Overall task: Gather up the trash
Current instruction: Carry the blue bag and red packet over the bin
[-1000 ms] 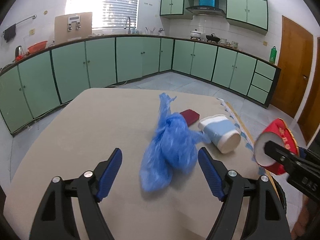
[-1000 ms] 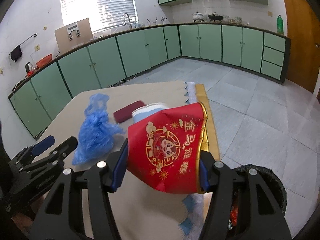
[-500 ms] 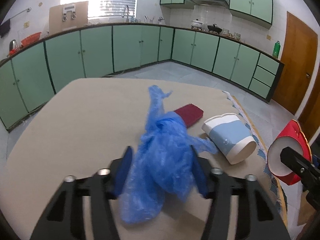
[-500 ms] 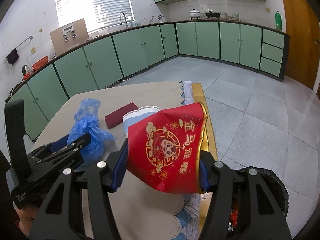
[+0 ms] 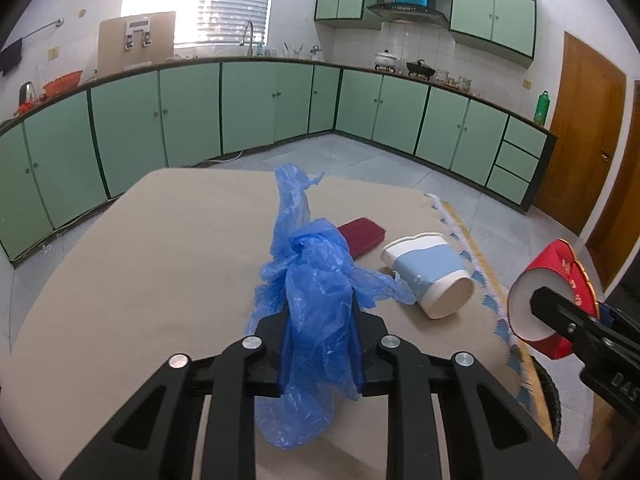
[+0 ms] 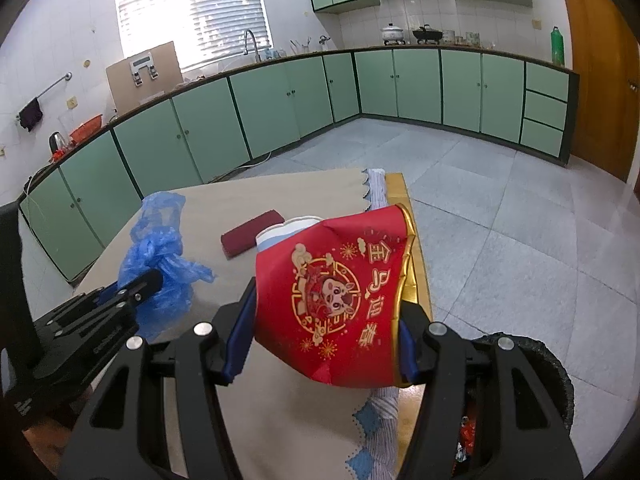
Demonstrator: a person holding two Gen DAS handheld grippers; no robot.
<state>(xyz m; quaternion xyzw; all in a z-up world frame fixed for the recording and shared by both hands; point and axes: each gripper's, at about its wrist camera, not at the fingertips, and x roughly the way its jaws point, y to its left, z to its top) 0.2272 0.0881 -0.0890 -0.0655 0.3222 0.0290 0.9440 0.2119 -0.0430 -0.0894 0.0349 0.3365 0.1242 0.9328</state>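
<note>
A crumpled blue plastic bag (image 5: 316, 280) (image 6: 160, 248) stands between the pads of my left gripper (image 5: 320, 320), whose jaws are closing and press on the bag's sides; its lower end trails toward the beige table (image 5: 160, 260). Off the table's right edge, my right gripper (image 6: 324, 332) is shut on a crushed red paper cup (image 6: 332, 296) (image 5: 560, 264) with gold print. A blue-and-white cup (image 5: 432, 276) lies on its side on the table, right of the bag. A flat dark red item (image 5: 362, 236) lies just behind them.
A black trash bin (image 6: 552, 372) with scraps inside stands on the floor below the right gripper, by the table's right edge. Patterned cloth (image 6: 376, 404) hangs over that edge. Green kitchen cabinets (image 5: 260, 108) line the far walls across grey floor tiles.
The left jaws have gone from wide open around the blue bag to squeezing it, and the bag now stands taller between them. The right gripper and red cup have stayed put.
</note>
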